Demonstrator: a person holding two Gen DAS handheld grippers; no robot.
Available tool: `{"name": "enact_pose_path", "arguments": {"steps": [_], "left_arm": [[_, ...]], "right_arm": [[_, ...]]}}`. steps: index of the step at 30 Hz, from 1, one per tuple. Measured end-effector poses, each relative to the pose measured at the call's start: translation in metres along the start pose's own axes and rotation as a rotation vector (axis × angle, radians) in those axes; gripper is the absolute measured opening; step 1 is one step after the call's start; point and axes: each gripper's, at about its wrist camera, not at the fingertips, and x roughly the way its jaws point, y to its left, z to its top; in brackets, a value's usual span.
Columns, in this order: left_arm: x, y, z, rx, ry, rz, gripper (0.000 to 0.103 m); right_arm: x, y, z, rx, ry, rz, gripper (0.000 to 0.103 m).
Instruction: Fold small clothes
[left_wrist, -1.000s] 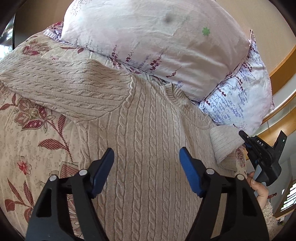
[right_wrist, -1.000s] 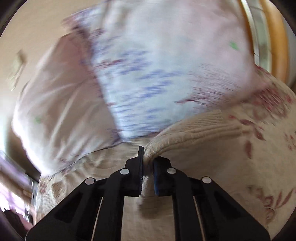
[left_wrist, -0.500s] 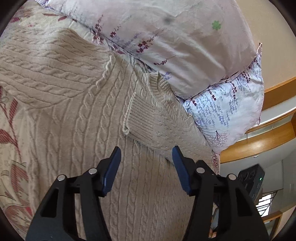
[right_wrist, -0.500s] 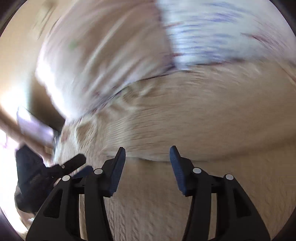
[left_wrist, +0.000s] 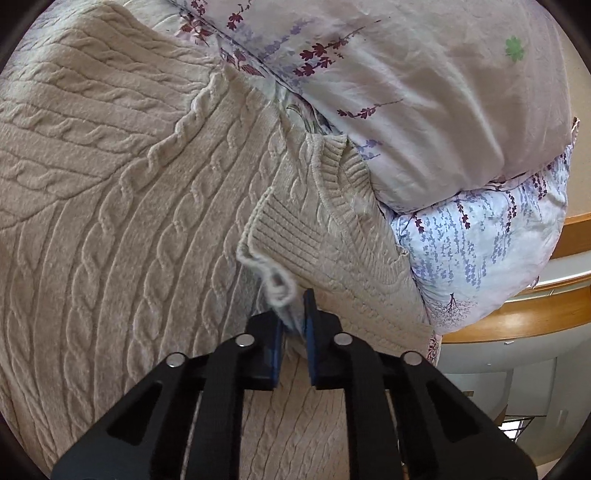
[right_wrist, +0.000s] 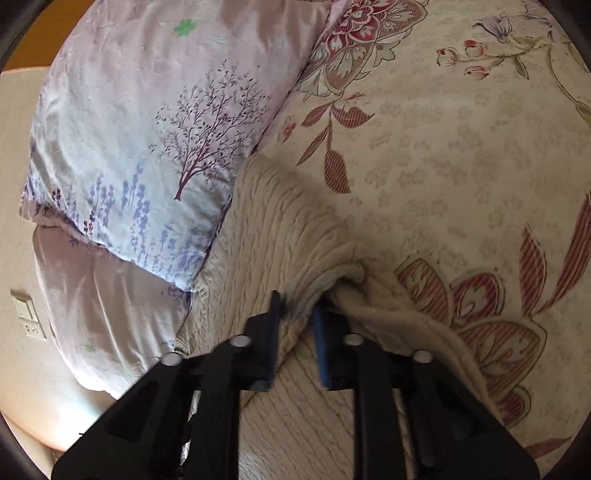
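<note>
One cream cable-knit sweater (left_wrist: 122, 206) lay spread on the floral bedspread (right_wrist: 461, 147), its neck end against two stacked pillows (left_wrist: 424, 92), and one sleeve was folded across its chest. The left gripper (left_wrist: 293, 325) was clenched on the ribbed cuff (left_wrist: 280, 236) of that sleeve, knit bunched between its two blue pads. The right gripper (right_wrist: 297, 325) was nearly closed, pinching a raised fold of the sweater's edge beside the lower pillow.
</note>
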Motion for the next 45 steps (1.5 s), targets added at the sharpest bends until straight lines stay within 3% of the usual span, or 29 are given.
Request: {"name": "enact_pose_path", "arguments": {"steps": [3, 6, 8, 13, 16, 20, 23, 25, 26, 27, 28, 35, 42, 45], "left_arm": [[-0.007, -0.013, 0.015, 0.034, -0.029, -0.047, 0.008], [-0.028, -0.035, 0.027, 0.164, -0.112, -0.072, 0.008], [-0.027, -0.038, 0.03, 0.213, -0.115, -0.025, 0.008], [-0.005, -0.012, 0.021, 0.217, -0.029, 0.113, 0.008], [-0.004, -0.005, 0.015, 0.205, -0.028, 0.123, 0.011], [-0.009, -0.005, 0.014, 0.195, -0.03, 0.121, 0.019], [-0.024, 0.002, 0.011, 0.159, -0.04, 0.072, 0.037], [-0.041, 0.011, 0.008, 0.142, -0.055, 0.043, 0.041], [-0.052, 0.017, 0.007, 0.131, -0.064, 0.024, 0.043], [-0.062, 0.023, 0.007, 0.122, -0.075, 0.013, 0.043], [-0.076, 0.033, 0.007, 0.108, -0.094, 0.009, 0.044], [-0.157, 0.118, 0.03, -0.093, -0.25, 0.064, 0.044], [-0.195, 0.187, 0.058, -0.362, -0.383, 0.061, 0.044], [-0.199, 0.203, 0.068, -0.433, -0.432, 0.036, 0.036]], "right_arm": [[-0.006, 0.003, -0.007, -0.01, -0.012, 0.026, 0.01], [-0.015, 0.013, -0.012, -0.077, -0.021, 0.04, 0.01], [-0.012, 0.015, -0.016, -0.108, -0.017, 0.002, 0.009], [-0.004, 0.012, -0.025, -0.17, 0.005, -0.122, 0.01], [-0.015, 0.033, -0.035, -0.288, -0.016, -0.205, 0.022], [-0.03, 0.058, -0.054, -0.434, -0.095, -0.188, 0.03], [-0.011, 0.077, -0.06, -0.524, -0.041, -0.177, 0.03], [0.005, 0.083, -0.058, -0.542, -0.004, -0.191, 0.031], [0.013, 0.083, -0.058, -0.55, 0.011, -0.214, 0.037], [0.02, 0.082, -0.058, -0.555, 0.032, -0.242, 0.046], [0.029, 0.079, -0.058, -0.562, 0.066, -0.279, 0.046], [0.026, 0.09, -0.067, -0.567, 0.074, -0.249, 0.07], [0.017, 0.087, -0.078, -0.534, 0.11, -0.223, 0.071], [0.014, 0.086, -0.081, -0.524, 0.118, -0.222, 0.071]]}}
